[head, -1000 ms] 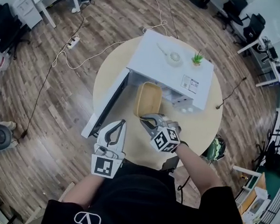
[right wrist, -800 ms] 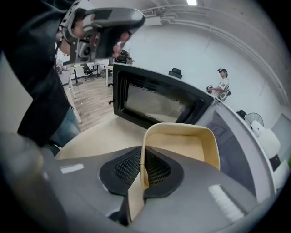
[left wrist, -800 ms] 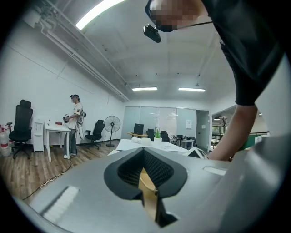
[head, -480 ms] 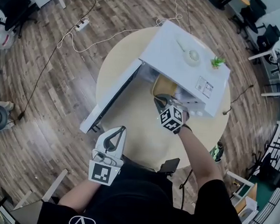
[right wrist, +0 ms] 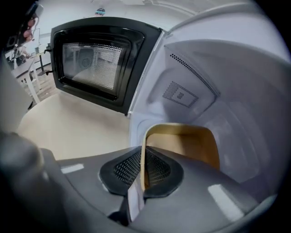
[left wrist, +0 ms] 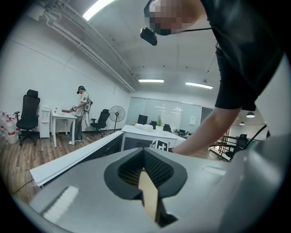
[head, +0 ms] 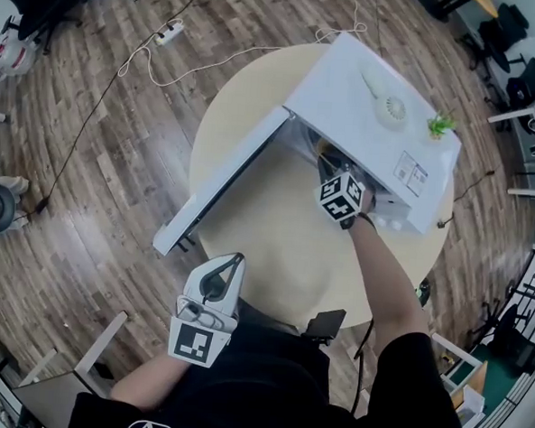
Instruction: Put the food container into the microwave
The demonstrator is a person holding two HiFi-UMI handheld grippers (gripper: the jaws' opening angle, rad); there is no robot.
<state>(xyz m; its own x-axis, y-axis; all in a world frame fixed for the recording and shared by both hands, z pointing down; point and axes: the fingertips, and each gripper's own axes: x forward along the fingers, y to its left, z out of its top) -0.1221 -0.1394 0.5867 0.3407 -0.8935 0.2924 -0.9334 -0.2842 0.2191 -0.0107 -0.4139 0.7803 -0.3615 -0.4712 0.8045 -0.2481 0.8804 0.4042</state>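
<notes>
Jaws of the right gripper point(right wrist: 142, 169) were clamped on the near rim of the food container point(right wrist: 182, 143), which lay straight ahead of them inside the cavity, its long axis running away toward the back wall. A round, pale wood-toned table point(head: 274, 254) carried the white, boxy microwave point(head: 374, 93), its smooth top bearing a small round fan point(head: 393, 108) and a potted plant point(head: 440, 126) (neither part of the job). Its dark-framed door point(right wrist: 93, 59), with a mesh-screened window, stood swung wide to the left. The container was a tan, thin-walled, round-cornered tub, matte and probably light. Whether its base rested on the cavity floor could not be told. The left gripper point(left wrist: 146, 179), jaws closed on nothing, hung at the table's near edge, well apart from the microwave. The right hand was plainly the nearer, so setting down and letting go appeared to be what remained.
</notes>
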